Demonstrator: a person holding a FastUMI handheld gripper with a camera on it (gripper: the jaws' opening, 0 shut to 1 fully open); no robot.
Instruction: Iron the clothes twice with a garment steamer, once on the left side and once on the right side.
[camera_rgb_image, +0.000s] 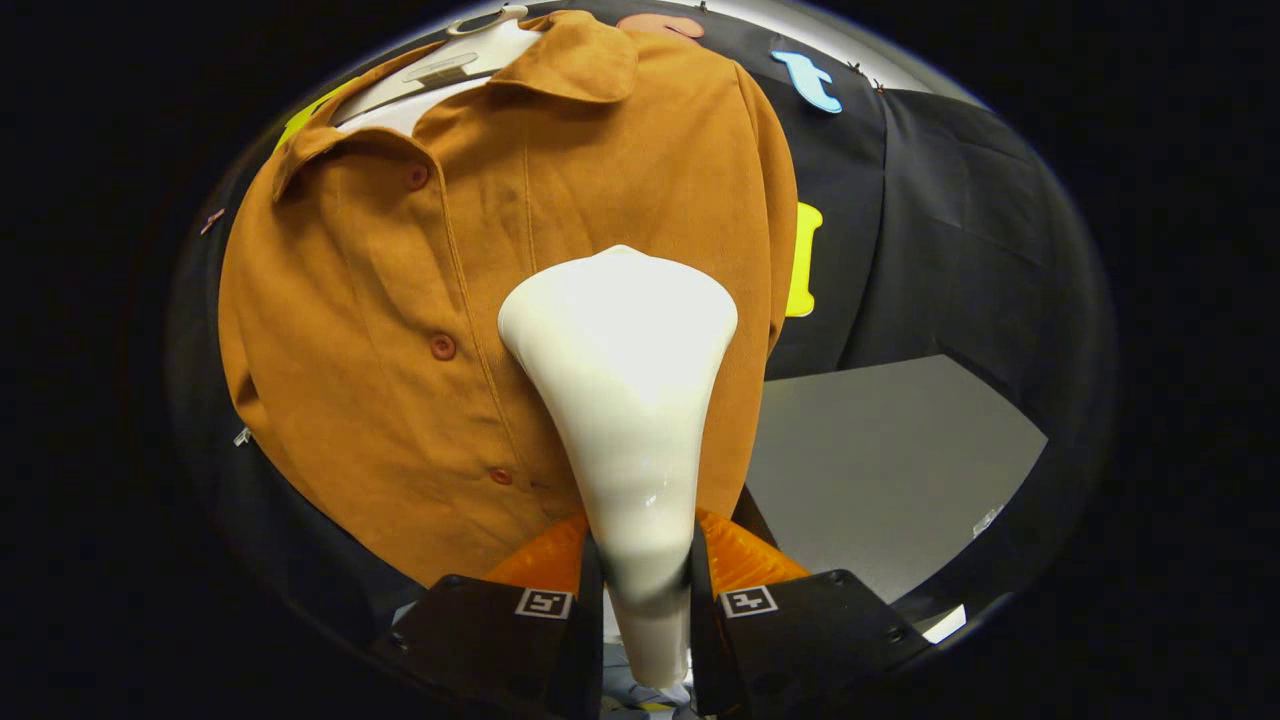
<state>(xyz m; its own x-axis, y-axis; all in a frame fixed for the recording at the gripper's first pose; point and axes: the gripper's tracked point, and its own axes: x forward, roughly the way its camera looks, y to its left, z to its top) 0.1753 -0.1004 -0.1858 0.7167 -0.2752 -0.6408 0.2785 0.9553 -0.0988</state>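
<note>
My gripper (640, 580) clamps the steamer (620, 400), head against shirt (400, 330) right of placket; progress unclear.

The gripper (640, 565) is showing two broad, blocky halves, one on each side of a narrow gap. Each half is carrying a small square marker, white with a black pattern, set at its inner top corner: the left marker (543, 603) and the right marker (748, 601). Small round screws (835, 577) are sitting along the upper edges of the blocks. Ahead of the blocks the fingers (745, 560) are narrowing into ribbed, wedge-shaped tips. Both fingers are pressing on the handle of the steamer (620, 380) between them.
</note>
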